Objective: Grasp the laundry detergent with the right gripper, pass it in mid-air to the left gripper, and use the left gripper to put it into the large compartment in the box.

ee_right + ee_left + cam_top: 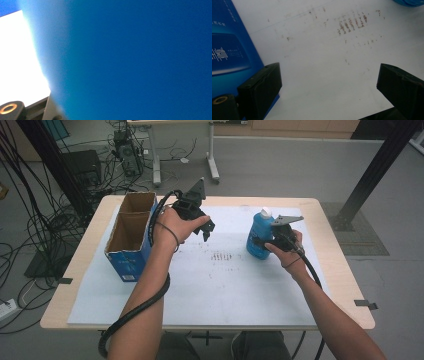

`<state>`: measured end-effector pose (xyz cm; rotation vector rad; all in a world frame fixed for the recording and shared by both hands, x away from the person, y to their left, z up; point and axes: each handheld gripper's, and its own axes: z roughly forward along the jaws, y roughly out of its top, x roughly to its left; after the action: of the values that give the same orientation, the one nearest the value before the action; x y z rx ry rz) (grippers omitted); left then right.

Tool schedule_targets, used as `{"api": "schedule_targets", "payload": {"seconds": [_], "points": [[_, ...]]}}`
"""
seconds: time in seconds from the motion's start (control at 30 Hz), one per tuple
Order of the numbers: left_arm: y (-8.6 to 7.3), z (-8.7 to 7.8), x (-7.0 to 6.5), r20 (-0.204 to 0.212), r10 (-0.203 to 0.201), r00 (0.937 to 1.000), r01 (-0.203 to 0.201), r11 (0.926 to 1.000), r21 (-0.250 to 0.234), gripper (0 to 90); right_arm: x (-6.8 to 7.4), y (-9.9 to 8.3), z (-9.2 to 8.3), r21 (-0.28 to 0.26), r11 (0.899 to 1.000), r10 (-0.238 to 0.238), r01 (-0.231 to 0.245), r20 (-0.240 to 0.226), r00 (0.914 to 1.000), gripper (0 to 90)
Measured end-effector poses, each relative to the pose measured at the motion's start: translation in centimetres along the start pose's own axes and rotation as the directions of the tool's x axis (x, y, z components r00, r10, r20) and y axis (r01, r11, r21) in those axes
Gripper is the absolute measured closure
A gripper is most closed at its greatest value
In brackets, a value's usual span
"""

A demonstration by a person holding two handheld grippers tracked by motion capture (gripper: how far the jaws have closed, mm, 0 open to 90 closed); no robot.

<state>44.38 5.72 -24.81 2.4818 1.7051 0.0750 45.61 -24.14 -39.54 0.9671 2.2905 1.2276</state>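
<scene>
A person sits at a table covered by a white sheet, a gripper in each hand.

The right gripper is clamped on a blue bottle with a white cap. In the high view the bottle stands upright on the sheet, on the right half of the table, and the gripper comes at its side from the right, with its grey plate level with the bottle's shoulder. In the right gripper view the bottle is so close that its blue wall blurs across nearly the whole picture, with a strip of bright sheet at the left.

The left gripper is released and holds nothing. In the high view it hangs above the sheet, just right of an open cardboard box with blue sides, and is well apart from the bottle. In the left gripper view its jaws stand wide apart over bare sheet marked with small brown smudges; the box's blue side lies beside the left jaw, and an edge of the bottle shows at the top right corner.

The box stands at the table's left edge, its top open, showing two compartments inside.
</scene>
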Motion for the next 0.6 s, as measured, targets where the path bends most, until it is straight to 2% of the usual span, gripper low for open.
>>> {"api": "schedule_targets", "payload": {"seconds": [0.6], "points": [[-0.01,-0.06,0.04,-0.002,0.002,1.0000,-0.002,1.0000,-0.001,6.4,-0.04,-0.02,0.00,-0.001,1.000,0.001,-0.001,-0.002,1.0000,44.2]]}}
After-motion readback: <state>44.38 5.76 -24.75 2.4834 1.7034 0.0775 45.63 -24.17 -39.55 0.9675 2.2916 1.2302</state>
